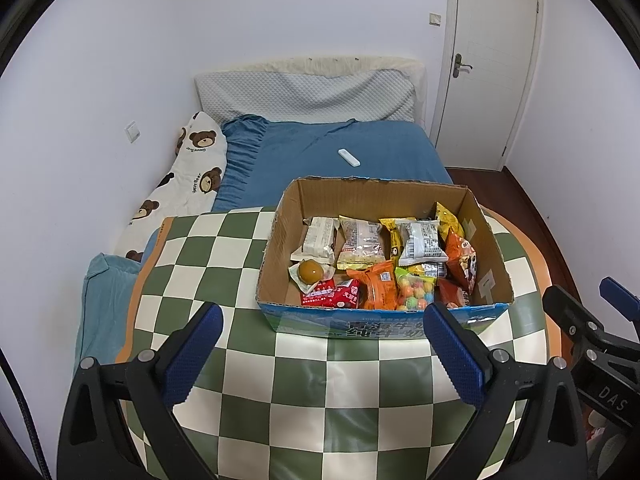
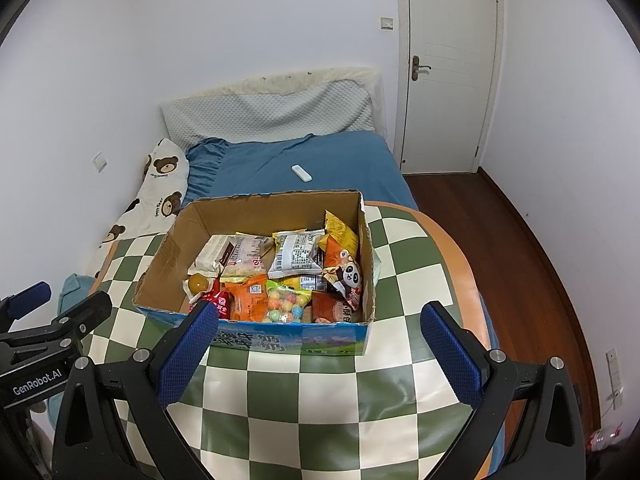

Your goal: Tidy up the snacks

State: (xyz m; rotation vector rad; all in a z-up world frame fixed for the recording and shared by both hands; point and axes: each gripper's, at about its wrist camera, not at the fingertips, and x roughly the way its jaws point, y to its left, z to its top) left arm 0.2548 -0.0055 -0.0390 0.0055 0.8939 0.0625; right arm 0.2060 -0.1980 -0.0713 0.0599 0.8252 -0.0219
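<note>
Left wrist view
Left gripper (image 1: 322,354): jaws spread wide, empty, above the checkered table (image 1: 304,408).
Cardboard box (image 1: 280,236): open-topped, at the table's far edge, nearer the far right corner.
Snacks (image 1: 384,264): packets piled inside the box, toward its right half.
Candy bag (image 1: 414,292): coloured balls, against the near wall of the box.
Right gripper (image 1: 580,312): visible at the right edge; jaw state cannot be told here.
Bed (image 1: 320,148): beyond the table; a white remote (image 1: 349,157) lies on it.

Right wrist view
Right gripper (image 2: 320,354): jaws spread wide, empty, above the table's near part.
Cardboard box: just ahead, between the fingertips.
Panda packet (image 2: 348,276): leaning against the right wall of the box.
</note>
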